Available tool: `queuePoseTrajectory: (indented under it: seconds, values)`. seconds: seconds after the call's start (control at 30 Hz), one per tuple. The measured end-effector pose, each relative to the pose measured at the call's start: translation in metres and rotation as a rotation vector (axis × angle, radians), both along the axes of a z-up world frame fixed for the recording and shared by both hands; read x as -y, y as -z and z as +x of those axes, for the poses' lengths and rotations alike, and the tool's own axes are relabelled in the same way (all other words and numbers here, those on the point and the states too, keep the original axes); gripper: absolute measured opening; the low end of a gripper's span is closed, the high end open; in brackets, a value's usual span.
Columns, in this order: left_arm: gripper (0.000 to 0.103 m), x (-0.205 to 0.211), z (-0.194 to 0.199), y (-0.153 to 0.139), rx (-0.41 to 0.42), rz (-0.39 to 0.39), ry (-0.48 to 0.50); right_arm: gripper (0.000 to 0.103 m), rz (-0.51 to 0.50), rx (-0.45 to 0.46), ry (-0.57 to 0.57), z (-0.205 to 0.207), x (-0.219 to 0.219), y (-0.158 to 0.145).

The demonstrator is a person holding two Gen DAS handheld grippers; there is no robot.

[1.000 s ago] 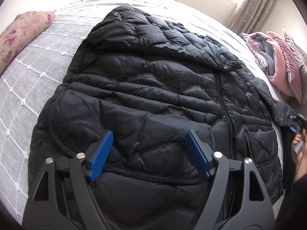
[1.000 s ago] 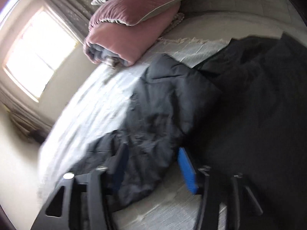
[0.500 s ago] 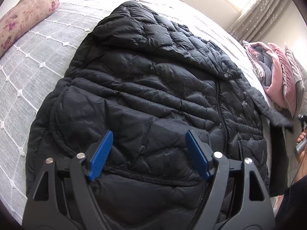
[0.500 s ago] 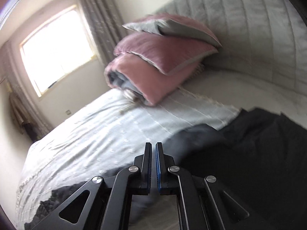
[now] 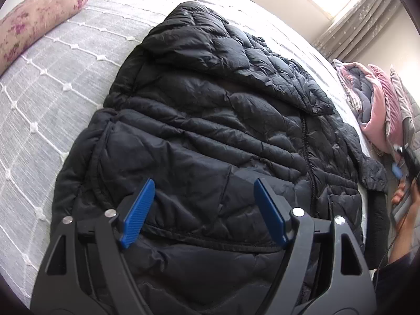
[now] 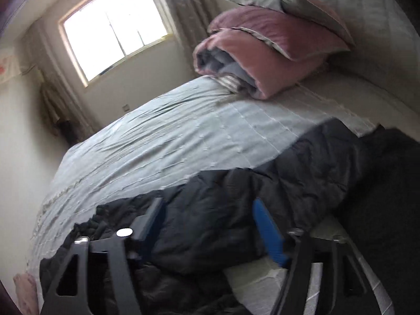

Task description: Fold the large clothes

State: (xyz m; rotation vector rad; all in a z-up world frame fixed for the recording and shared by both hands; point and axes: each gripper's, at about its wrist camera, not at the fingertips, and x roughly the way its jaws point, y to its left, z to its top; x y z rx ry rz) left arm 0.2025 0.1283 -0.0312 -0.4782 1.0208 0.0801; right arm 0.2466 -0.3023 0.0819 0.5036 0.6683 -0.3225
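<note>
A bed [image 6: 162,141] filled most of the room, covered by a pale grey bedspread [image 5: 52,84] stitched in a white diamond pattern. A floral pillow [image 5: 34,18] lay at one corner. Against the padded grey headboard [image 6: 372,8] sat a stack of pink pillows [image 6: 267,42] on a folded pink and grey quilt [image 6: 231,65]. Bright daylight came through a window [image 6: 115,23] in a cream wall [image 6: 23,120], with patterned grey curtains [image 6: 189,8] hanging beside it.

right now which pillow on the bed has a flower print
The pillow lying alone at the far left corner of the bed: beige with purple flowers. The pink pillows stacked at the right are plain.
</note>
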Motion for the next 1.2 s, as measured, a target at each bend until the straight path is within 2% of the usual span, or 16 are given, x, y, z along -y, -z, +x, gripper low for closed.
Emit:
queuePoseTrajectory:
  seconds: [0.17, 0.27, 0.33, 0.37, 0.4, 0.47, 0.5, 0.53, 0.6, 0.7, 0.83, 1.0, 1.07, 1.2]
  values:
    - [0.078, 0.004, 0.003, 0.001, -0.008, 0.012, 0.001, 0.082, 0.184, -0.006, 0.24, -0.051, 0.113, 0.053]
    - [0.078, 0.009, 0.005, 0.002, -0.015, 0.036, 0.006, 0.081, 0.275, 0.063, 0.361, -0.081, 0.157, 0.06]
    - [0.078, 0.012, 0.007, 0.003, -0.018, 0.044, 0.012, 0.079, 0.3, 0.094, 0.383, -0.086, 0.175, 0.061]
    - [0.078, 0.012, 0.007, 0.003, -0.017, 0.046, 0.015, 0.079, 0.282, 0.082, 0.38, -0.083, 0.177, 0.057]
    - [0.078, 0.012, 0.008, 0.004, -0.017, 0.049, 0.015, 0.077, 0.254, 0.069, 0.377, -0.076, 0.175, 0.052]
    - [0.078, 0.012, 0.009, 0.005, -0.018, 0.05, 0.013, 0.064, 0.19, 0.032, 0.358, -0.056, 0.17, 0.046]
    - [0.078, 0.011, 0.01, 0.006, -0.02, 0.05, 0.012, 0.048, 0.169, 0.01, 0.344, -0.046, 0.169, 0.045]
    - [0.078, 0.011, 0.01, 0.007, -0.021, 0.05, 0.011, 0.027, 0.158, -0.011, 0.333, -0.036, 0.166, 0.046]
    - [0.078, 0.009, 0.01, 0.007, -0.02, 0.047, 0.009, 0.009, 0.128, -0.075, 0.342, -0.023, 0.166, 0.047]
    - [0.078, 0.008, 0.01, 0.006, -0.016, 0.041, 0.008, 0.004, 0.094, -0.056, 0.343, -0.024, 0.162, 0.041]
    - [0.078, 0.006, 0.01, 0.005, -0.015, 0.028, 0.006, 0.003, 0.05, 0.078, 0.274, -0.029, 0.141, 0.005]
    - [0.078, 0.005, 0.009, 0.003, -0.01, 0.019, 0.002, 0.003, -0.035, 0.131, 0.192, -0.017, 0.104, -0.031]
    - [0.078, 0.005, 0.009, 0.004, -0.011, 0.015, -0.001, 0.003, -0.051, 0.165, 0.13, -0.011, 0.081, -0.048]
    - [0.078, 0.001, 0.01, 0.003, -0.014, -0.022, -0.005, 0.003, -0.177, 0.21, -0.069, 0.009, 0.005, -0.096]
